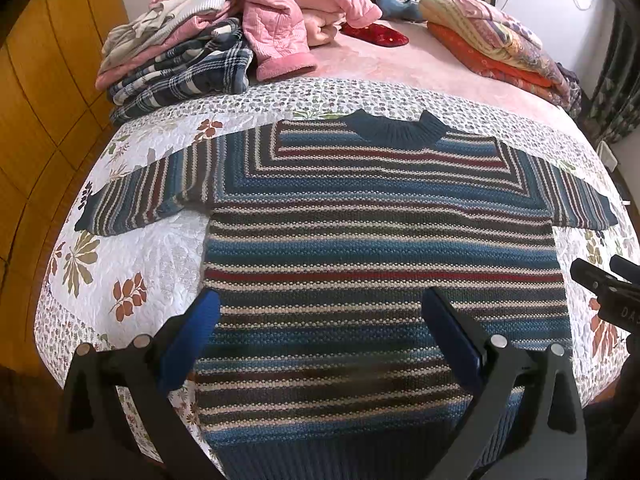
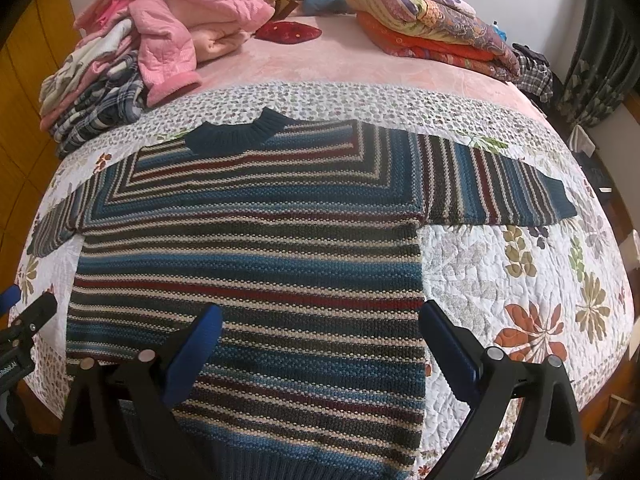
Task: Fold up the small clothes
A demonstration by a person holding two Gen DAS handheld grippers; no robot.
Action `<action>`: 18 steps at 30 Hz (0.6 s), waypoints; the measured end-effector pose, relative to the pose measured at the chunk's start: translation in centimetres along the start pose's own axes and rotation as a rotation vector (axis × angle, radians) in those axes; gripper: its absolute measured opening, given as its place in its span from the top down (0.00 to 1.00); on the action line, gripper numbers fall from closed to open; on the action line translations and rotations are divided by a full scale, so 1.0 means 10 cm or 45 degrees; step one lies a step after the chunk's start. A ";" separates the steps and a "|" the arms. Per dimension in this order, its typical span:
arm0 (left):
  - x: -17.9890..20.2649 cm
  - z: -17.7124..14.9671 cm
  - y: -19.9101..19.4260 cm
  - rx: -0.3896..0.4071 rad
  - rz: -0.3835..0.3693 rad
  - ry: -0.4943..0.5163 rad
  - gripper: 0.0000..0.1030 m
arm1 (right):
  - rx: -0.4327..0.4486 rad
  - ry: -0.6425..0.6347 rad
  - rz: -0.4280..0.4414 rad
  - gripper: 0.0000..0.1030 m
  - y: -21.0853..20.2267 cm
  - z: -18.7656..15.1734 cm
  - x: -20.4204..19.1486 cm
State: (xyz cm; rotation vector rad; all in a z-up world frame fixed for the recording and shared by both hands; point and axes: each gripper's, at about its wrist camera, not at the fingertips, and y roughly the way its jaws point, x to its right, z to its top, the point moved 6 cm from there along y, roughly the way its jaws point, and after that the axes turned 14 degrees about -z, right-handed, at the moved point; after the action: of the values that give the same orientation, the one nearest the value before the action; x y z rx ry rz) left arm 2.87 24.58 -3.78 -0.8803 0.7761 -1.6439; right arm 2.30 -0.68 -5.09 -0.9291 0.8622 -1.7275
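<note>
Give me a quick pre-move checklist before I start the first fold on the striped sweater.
1. Striped sweater lies flat, front up, on the floral quilt: ok.
2. Both sleeves spread outward, left sleeve and right sleeve: ok.
3. Left gripper open, holding nothing: ok.
4. Right gripper open, holding nothing: ok.
5. Pile of folded clothes lies clear of the sweater: ok.
6. Bottom hem lying flat: cannot tell, hidden behind the grippers.

A home bedroom — quilted bed (image 1: 132, 240), heaped laundry (image 1: 192, 40), curtains (image 2: 592, 92)
</note>
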 end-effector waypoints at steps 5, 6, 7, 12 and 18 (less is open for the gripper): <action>0.00 0.00 0.00 0.000 0.000 0.000 0.03 | 0.000 0.001 0.001 0.04 0.00 0.00 0.00; 0.00 0.00 0.00 0.001 0.000 0.000 0.03 | 0.000 0.001 0.000 0.04 0.00 0.00 0.00; 0.00 0.00 0.00 0.001 -0.001 0.000 0.03 | 0.001 0.000 -0.001 0.04 0.00 0.00 0.00; 0.01 0.00 0.00 0.000 -0.002 0.000 0.03 | 0.000 0.000 0.000 0.04 0.00 0.01 0.00; 0.00 0.00 -0.01 0.006 0.001 0.001 0.03 | 0.003 -0.001 -0.002 0.04 -0.02 0.03 0.00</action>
State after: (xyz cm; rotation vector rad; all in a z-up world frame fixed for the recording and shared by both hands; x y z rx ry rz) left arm 2.83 24.60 -3.68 -0.8759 0.7729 -1.6447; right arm 2.46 -0.70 -4.80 -0.9286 0.8587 -1.7292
